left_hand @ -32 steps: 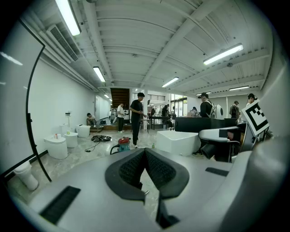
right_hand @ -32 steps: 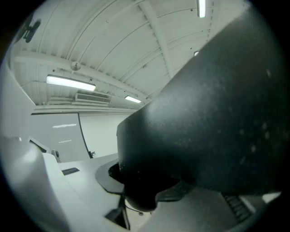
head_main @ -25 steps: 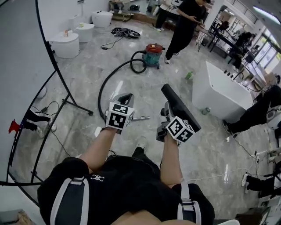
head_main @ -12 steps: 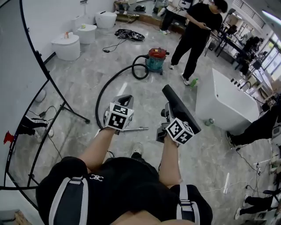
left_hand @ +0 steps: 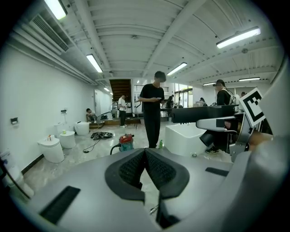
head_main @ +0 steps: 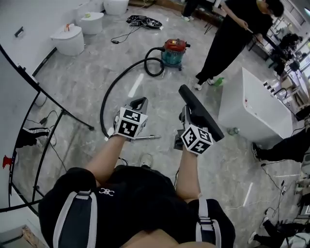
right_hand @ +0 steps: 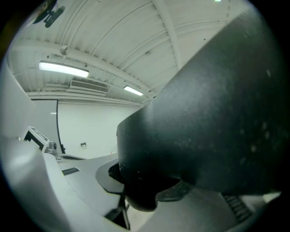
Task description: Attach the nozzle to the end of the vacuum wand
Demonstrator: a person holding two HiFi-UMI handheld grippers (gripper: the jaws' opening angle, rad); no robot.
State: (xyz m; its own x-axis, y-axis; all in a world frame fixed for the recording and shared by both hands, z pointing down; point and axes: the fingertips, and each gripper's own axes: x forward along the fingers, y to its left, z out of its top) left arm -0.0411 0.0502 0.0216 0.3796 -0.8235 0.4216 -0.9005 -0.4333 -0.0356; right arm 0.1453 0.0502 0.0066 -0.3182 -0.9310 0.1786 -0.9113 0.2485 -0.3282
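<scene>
Right gripper (head_main: 187, 115) — fingers pinching black nozzle (head_main: 199, 110), held above floor (head_main: 87, 77). Left gripper (head_main: 140, 102) — fingers pressed together, empty. Vacuum hose (head_main: 116, 85) lies ahead; wand end not discernible. Nozzle in hand, attachment not yet made.

Grey marble floor (head_main: 77, 82) is gleaming under ceiling tube lights (left_hand: 238, 37). A white tub (head_main: 252, 109) is standing at three o'clock; what look like toilets (head_main: 69, 39) are sitting along the white wall (head_main: 43, 14) at ten.
</scene>
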